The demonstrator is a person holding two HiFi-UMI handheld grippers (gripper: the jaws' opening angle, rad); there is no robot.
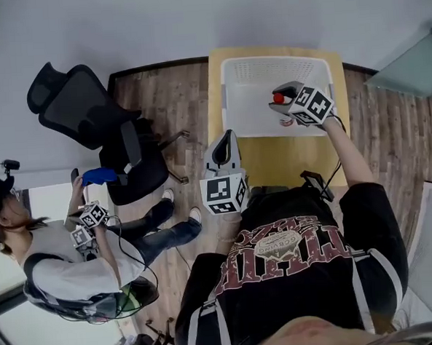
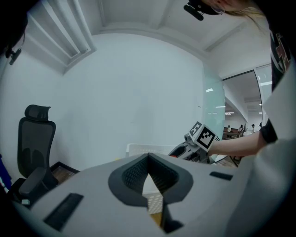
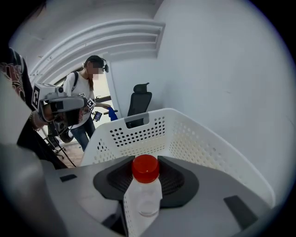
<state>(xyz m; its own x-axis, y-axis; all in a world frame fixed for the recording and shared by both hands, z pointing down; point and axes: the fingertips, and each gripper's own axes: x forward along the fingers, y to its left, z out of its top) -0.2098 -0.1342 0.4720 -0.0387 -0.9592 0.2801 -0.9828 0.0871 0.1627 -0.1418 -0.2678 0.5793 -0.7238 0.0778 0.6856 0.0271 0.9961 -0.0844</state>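
While the right gripper (image 3: pixel 145 163) is closed on a small clear bottle (image 3: pixel 142 196), its dark pads press in from both sides about the shoulder and the red cap (image 3: pixel 145 168). The body runs back toward the camera and the cap points outward. The bottle looks like thin plastic, probably light and perhaps empty, though its contents cannot be made out. Such a wall is likely smooth enough to slip and soft enough to dent under a hard squeeze. The firmer places to hold are the shoulder just under the cap, or the cap itself, which is stiff. A moderate grip there should do. In the head view the bottle hangs above the inside of a white perforated basket (image 3: pixel 138 134), near its right wall and not touching it. The basket stands on a yellow table (image 1: pixel 274 161) against the wall. The left gripper (image 2: pixel 148 156) is held low beside the table's left edge, just in front of the person. Its jaws are brought together at the tips with nothing between them. Farther off to the left stands a black office chair (image 1: pixel 88 110) on the wooden floor. Beside it is another person (image 1: pixel 61 269) with a pair of grippers.
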